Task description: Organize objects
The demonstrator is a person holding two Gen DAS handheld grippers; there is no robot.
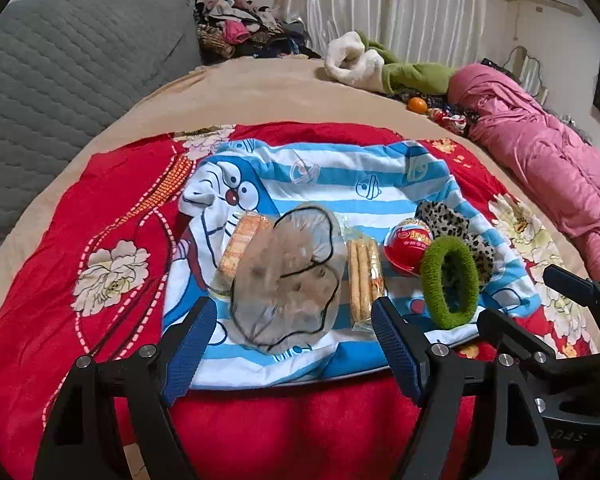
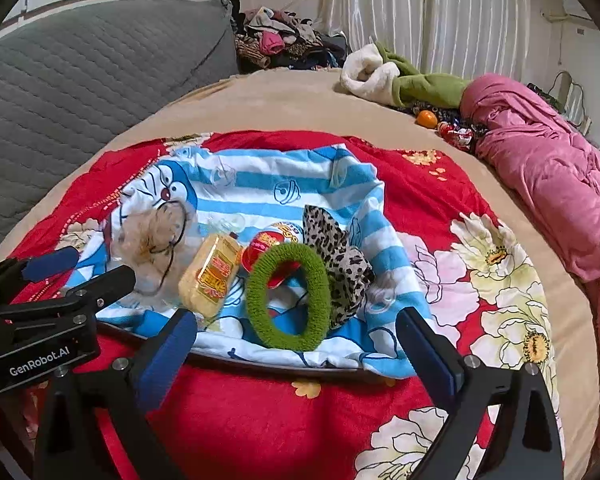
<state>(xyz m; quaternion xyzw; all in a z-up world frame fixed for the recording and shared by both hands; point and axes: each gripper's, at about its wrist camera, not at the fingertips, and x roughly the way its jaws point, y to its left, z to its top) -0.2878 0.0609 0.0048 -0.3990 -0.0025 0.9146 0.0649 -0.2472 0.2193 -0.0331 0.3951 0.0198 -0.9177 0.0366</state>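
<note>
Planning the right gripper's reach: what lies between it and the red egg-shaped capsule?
The green hair tie leans against the red capsule, seen from the right wrist.

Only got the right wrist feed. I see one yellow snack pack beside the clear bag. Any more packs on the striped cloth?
Observer: Yes. A second snack pack lies on the other side of the clear bag, partly hidden by it.
Operator: Left tool holding anything?
Observer: No. The left tool is open with nothing between its pads; the bag lies just beyond them.
</note>
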